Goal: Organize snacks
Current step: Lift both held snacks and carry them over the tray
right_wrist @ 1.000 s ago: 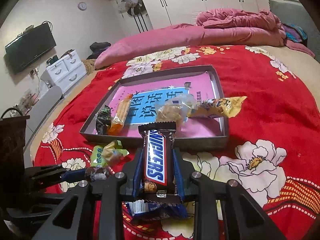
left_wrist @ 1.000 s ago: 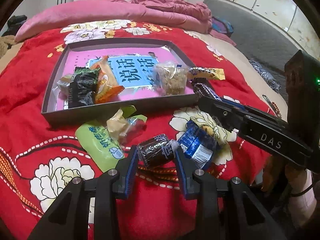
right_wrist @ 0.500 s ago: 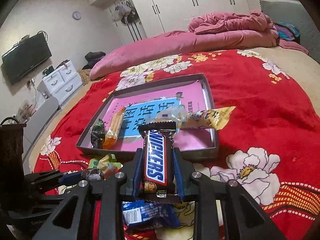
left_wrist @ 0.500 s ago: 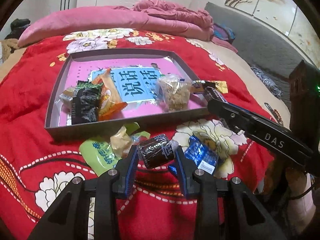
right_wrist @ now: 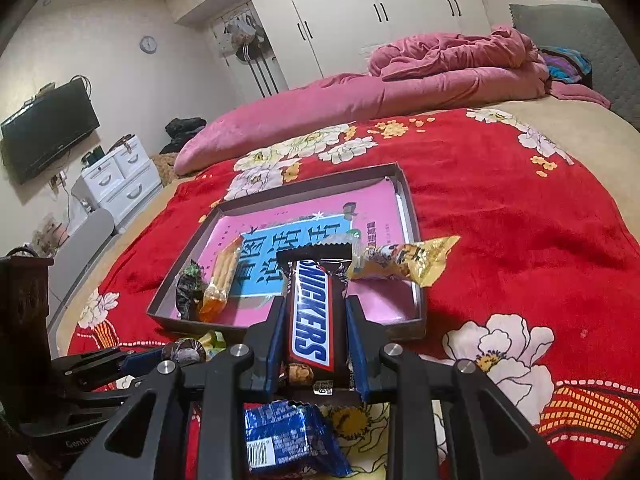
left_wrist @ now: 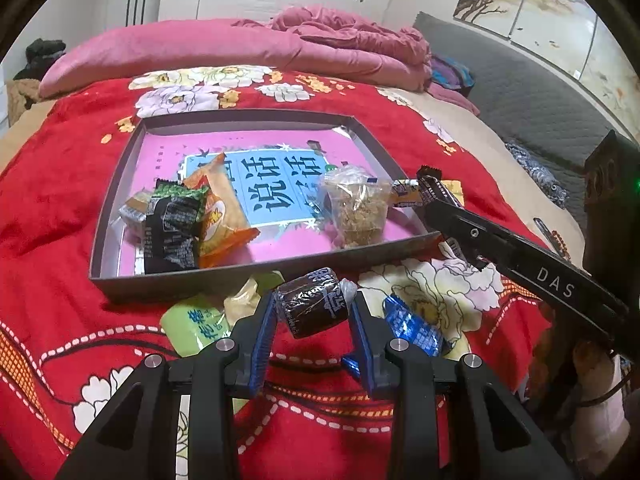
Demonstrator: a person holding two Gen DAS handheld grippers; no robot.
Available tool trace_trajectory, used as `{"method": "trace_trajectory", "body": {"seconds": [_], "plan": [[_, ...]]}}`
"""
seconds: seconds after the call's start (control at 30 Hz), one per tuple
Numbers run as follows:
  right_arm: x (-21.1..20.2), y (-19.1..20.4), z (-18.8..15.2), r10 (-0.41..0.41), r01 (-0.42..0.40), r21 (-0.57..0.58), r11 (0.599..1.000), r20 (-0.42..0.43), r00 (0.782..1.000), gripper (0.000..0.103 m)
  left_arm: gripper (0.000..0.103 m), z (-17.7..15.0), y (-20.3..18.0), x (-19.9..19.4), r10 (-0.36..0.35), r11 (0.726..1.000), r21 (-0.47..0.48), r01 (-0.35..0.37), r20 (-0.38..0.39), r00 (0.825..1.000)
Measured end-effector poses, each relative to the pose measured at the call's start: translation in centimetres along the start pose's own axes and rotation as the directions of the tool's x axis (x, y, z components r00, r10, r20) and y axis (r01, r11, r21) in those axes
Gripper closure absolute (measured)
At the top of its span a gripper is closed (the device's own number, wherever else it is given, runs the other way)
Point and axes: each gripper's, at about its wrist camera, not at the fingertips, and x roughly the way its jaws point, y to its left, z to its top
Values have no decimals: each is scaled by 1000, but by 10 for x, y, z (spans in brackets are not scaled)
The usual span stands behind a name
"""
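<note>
Red floral blanket (left_wrist: 60, 184) is carrying shallow grey tray (left_wrist: 116, 200), already holding several snacks. Right gripper (right_wrist: 316, 316) is clamping Snickers bar (right_wrist: 312, 312) over the tray's near wall. Left gripper (left_wrist: 314, 312) is pinching dark wrapped candy (left_wrist: 310, 308) above the blanket, just short of the tray.

Two handheld grippers, both angled downward, each clamped on a snack.
The left gripper (left_wrist: 313, 314) pinches a dark round wrapped candy (left_wrist: 311, 307) between blue pads; the right gripper (right_wrist: 315, 322) grips a Snickers bar (right_wrist: 313, 312) lengthwise, reaching in from the right.
</note>
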Motion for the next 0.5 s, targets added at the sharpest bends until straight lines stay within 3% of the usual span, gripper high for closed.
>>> {"method": "trace_trajectory", "body": {"seconds": [0.5], "plan": [[8, -7, 11, 2, -3, 27, 1000, 30, 1000, 74, 66, 14, 6, 9, -17, 1000, -26, 18, 23, 1000]]}}
